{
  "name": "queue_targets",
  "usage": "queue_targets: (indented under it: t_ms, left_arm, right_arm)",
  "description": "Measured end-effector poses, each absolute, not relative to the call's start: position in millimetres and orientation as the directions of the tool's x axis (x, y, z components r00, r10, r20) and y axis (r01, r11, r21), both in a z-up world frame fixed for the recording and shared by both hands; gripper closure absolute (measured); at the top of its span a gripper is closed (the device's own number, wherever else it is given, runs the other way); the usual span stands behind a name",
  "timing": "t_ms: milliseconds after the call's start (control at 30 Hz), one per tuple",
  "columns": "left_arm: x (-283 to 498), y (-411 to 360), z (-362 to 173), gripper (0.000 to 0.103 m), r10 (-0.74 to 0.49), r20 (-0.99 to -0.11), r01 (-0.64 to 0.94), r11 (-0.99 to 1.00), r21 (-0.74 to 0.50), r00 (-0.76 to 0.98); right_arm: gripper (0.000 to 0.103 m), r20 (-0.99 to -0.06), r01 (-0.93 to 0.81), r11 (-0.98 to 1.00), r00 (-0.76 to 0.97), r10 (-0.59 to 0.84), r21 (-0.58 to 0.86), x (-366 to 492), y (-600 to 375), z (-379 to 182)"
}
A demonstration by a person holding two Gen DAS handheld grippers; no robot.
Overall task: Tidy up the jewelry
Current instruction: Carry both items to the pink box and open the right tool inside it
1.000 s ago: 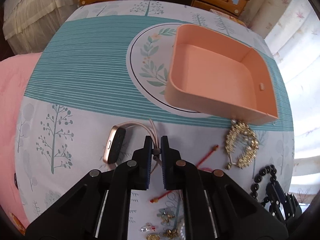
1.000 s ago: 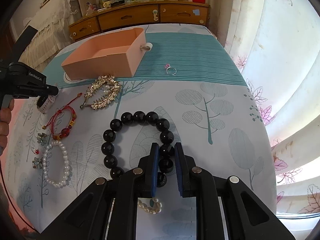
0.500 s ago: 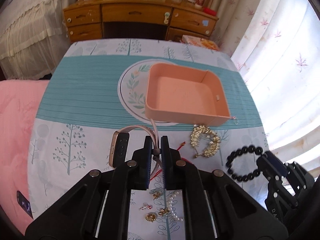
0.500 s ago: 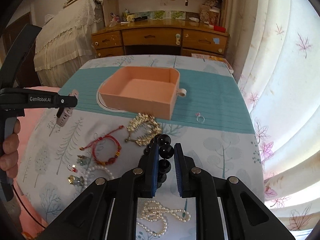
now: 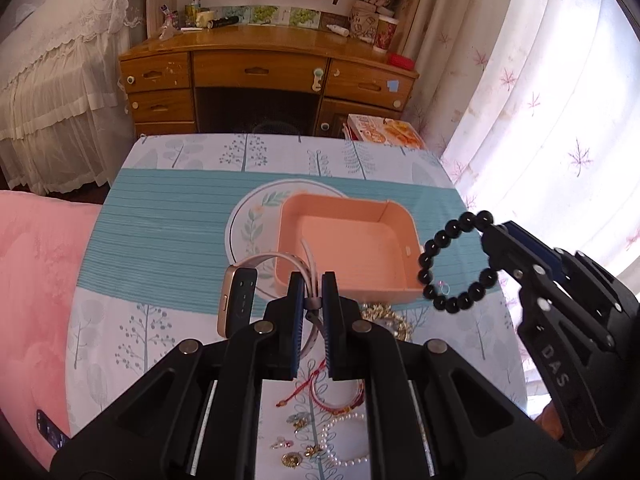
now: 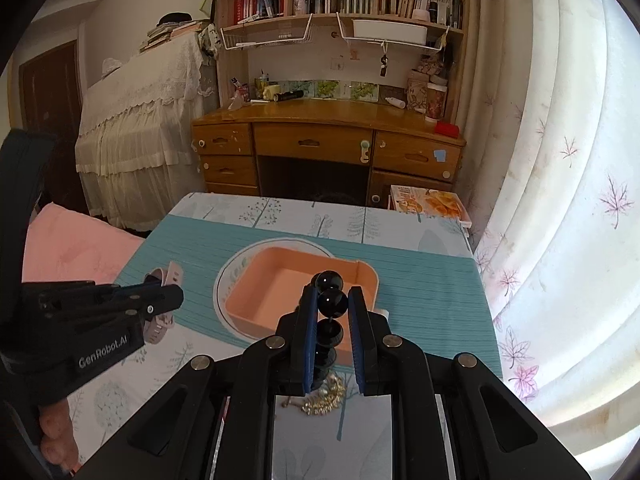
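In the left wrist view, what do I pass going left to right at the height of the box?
Smartwatch held by its strap in the left gripper → peach box → black bead bracelet → right gripper holding it.

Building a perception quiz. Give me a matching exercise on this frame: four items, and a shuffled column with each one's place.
Items:
1. smartwatch
2. black bead bracelet
3. pink tray
4. pearl bracelet

Places:
A. lying on the tablecloth
B. empty, on the round leaf print
C. held by the left gripper
D. hanging from the right gripper

Pairs: 1-C, 2-D, 3-B, 4-A
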State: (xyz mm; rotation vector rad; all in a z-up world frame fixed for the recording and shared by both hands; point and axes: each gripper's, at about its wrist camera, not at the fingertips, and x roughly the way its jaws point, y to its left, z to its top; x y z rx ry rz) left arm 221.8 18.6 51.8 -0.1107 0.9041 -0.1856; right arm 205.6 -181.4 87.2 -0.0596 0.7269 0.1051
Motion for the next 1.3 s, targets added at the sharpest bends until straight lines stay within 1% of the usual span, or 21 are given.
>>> queue_targets:
  t_ms: [167,300,400,533,767,900,967,1067,1133,1167,1200,1300]
  left_arm:
    - [238.2,18.9,53.5,0.097,-0.202,-0.769,0.098,0.979,-0.18,0.607]
    - [253.9,20.2,46.7,0.097,-0.204,-0.776,0.089,0.978,-0.188,0.597]
    - [269.8,23.8,40.5,0.097,-0.216,-0.785,0.094,0.976,-0.198,0.581]
    - [290.5,28.1,34.7,0.097,-0.221,-0.794,0.1,0.975,-0.2,0.566]
    - [320.2,15.7,21.6,0.097,-0.238,-0.803,0.119,0.971,-0.207,0.546]
    - [330.9,-3.5,7.2,0.097,-0.256,-0.808,0.14,0.967,-0.215,0.53]
    - [334.8,-12.3,-2.5,0.097,-0.253,-0.812,0.147,0.967,-0.207,0.526]
    - [343.8,-25.9,-21.4,0.097,-0.236,-0.823,0.15,0.971,-0.184,0.516]
    - [349.3,-30.9,-35.1,0.096,-0.218,-0.833,0.144,0.975,-0.167,0.508]
    - [351.4,-32.2,-41.4,0.096,-0.211,-0.838,0.14,0.977,-0.162,0.504]
    - [354.7,-33.3,-49.1,0.096,-0.205,-0.843,0.134,0.978,-0.159,0.497]
    - [358.8,-34.2,-64.4,0.095,-0.186,-0.855,0.125,0.982,-0.143,0.485]
  right_arm:
    - [0.088,-0.672,-0.102,0.995,0.735,0.084,0.013,251.1,-170.9,94.5]
    - [0.088,-0.697,-0.092,0.994,0.709,0.11,0.064,291.7,-168.2,83.9]
    - [0.088,-0.729,-0.091,0.991,0.671,0.134,0.098,319.9,-167.1,65.6]
    - [0.088,-0.769,-0.096,0.989,0.623,0.145,0.108,346.2,-164.1,33.7]
    - [0.088,-0.823,-0.056,0.995,0.558,0.102,0.086,376.5,-170.8,-28.7]
    - [0.088,-0.853,-0.038,0.999,0.522,0.024,0.005,384.8,-180.2,-58.9]
    - [0.088,-0.86,-0.044,0.999,0.511,0.009,-0.016,382.7,-186.9,-69.6]
    - [0.082,-0.85,-0.042,0.999,0.526,0.019,-0.004,373.3,-201.6,-72.6]
    - [0.066,-0.833,-0.035,0.999,0.553,0.02,0.001,362.0,-209.5,-68.0]
    - [0.063,-0.822,-0.03,1.0,0.569,0.016,-0.001,356.9,-214.1,-66.0]
    - [0.061,-0.815,-0.025,1.0,0.58,0.011,-0.004,352.3,-218.5,-64.7]
    - [0.061,-0.807,-0.015,1.0,0.59,0.018,0.012,339.1,-232.3,-62.9]
